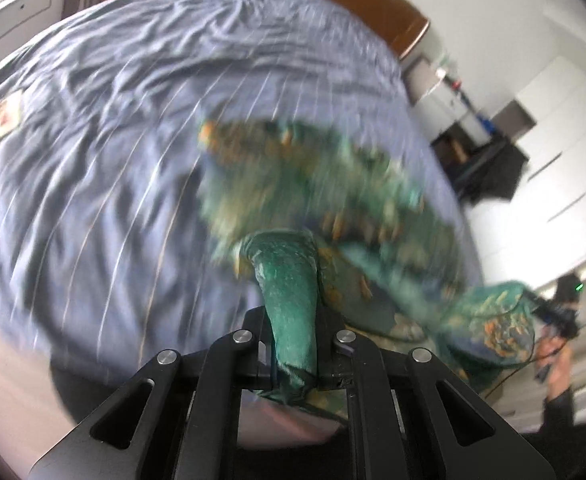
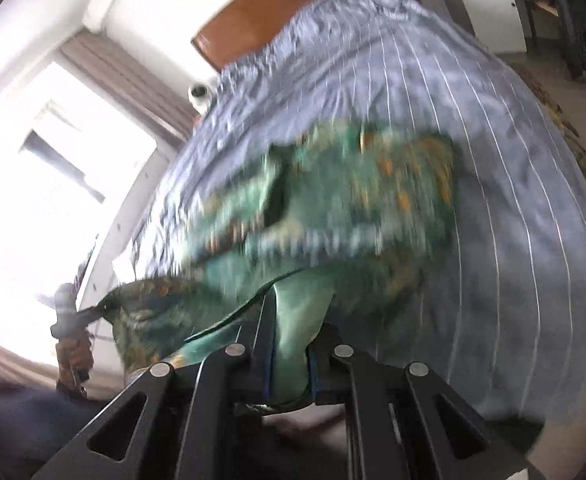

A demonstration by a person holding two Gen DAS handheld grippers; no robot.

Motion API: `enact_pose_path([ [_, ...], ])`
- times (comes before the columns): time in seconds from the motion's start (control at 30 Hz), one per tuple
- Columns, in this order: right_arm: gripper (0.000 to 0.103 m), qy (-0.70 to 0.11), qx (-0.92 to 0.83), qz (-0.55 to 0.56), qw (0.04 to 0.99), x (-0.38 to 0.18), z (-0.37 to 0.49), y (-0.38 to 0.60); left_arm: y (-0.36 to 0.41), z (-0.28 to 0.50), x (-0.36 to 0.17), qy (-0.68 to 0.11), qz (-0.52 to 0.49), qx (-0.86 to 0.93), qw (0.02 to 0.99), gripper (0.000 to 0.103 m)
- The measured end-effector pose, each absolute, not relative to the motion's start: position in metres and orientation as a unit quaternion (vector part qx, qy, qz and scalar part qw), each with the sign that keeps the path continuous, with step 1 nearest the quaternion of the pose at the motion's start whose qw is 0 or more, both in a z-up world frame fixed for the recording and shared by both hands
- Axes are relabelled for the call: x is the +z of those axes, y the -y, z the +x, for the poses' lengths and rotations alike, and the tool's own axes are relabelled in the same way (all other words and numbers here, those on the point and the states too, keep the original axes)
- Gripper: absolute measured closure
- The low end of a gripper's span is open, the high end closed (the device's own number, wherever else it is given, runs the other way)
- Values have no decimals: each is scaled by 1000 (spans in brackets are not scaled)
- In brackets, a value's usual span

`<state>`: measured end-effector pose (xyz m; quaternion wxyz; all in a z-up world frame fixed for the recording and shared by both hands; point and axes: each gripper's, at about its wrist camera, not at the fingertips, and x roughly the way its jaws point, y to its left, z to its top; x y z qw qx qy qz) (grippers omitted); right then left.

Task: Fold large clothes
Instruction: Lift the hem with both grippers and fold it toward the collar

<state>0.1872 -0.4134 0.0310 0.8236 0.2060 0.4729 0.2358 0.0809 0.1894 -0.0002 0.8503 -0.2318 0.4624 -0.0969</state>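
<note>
Bed point(image 1: 105, 128) fills most of both views, covered by blue-grey sheet point(image 2: 493, 184) with thin white pinstripes, cotton look, heavily wrinkled toward wooden headboard point(image 1: 377, 4), which is smooth brown with a rounded corner. Window point(image 2: 33, 184) bright and blown out on the side of the bed away from the wardrobe, beige curtain point(image 2: 125, 84) hanging beside it. White flat-panel wardrobe point(image 1: 565, 128) stands off the opposite side of the bed.

Green garment point(image 1: 317, 184) sits above the bed's near half, motion-blurred, satin-like sheen, teal ground with orange and pale print; stretched wide between the two grippers, middle sagging toward the sheet. Whether it touches the sheet: cannot tell, too blurred.

Left gripper point(image 1: 293, 344): black metal, round silver bolts, jaws clamped on a bunched, rolled strip of the garment, fabric poking out behind the fingers. Right gripper point(image 2: 291, 356): same build, blue pads visible, jaws pinching a smooth folded edge of the garment. Each gripper also shows small in the other's view, at the far corner of the cloth.

Small white round device point(image 2: 201, 94) sits beside the headboard end of the bed. Small pale card point(image 1: 7, 120) with red marks lies on the sheet, well apart from the garment.
</note>
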Motion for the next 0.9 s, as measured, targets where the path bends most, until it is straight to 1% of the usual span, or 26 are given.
enact_pose_path([
  [0.07,91,-457,229,219,831,34,235,417,-186,119,5,-452,-220,-94,859,94],
  [0.17,91,-440,215,250,835,30,306,423,-177,176,-3,-452,-204,-76,865,94],
  [0.23,91,-438,194,271,835,16,354,432,-175,208,-18,-459,-204,-60,863,94],
  [0.37,91,-450,158,311,822,-24,416,450,-170,255,-59,-477,-199,-36,855,94],
  [0.5,91,-479,128,322,807,-70,453,451,-165,266,-86,-493,-183,-24,850,92],
  [0.53,91,-484,121,325,804,-79,461,450,-165,268,-90,-496,-181,-22,849,89],
  [0.6,91,-483,114,342,798,-92,470,450,-167,268,-93,-496,-191,-24,847,87],
  [0.7,90,-479,109,380,784,-107,478,453,-169,271,-93,-503,-199,-36,840,81],
  [0.73,90,-482,110,389,777,-111,488,455,-169,271,-90,-505,-199,-39,839,77],
  [0.77,88,-484,111,392,775,-113,478,450,-169,270,-86,-506,-202,-44,837,72],
  [0.8,84,-486,114,399,769,-114,479,450,-170,268,-80,-500,-208,-53,839,51],
  [0.83,81,-484,122,411,763,-114,487,452,-171,267,-74,-489,-213,-55,844,22],
  [0.87,71,-480,130,420,759,-114,478,451,-177,260,-62,-465,-219,-53,856,13],
  [0.9,57,-473,142,435,753,-112,483,452,-182,256,-53,-448,-226,-57,863,5],
])
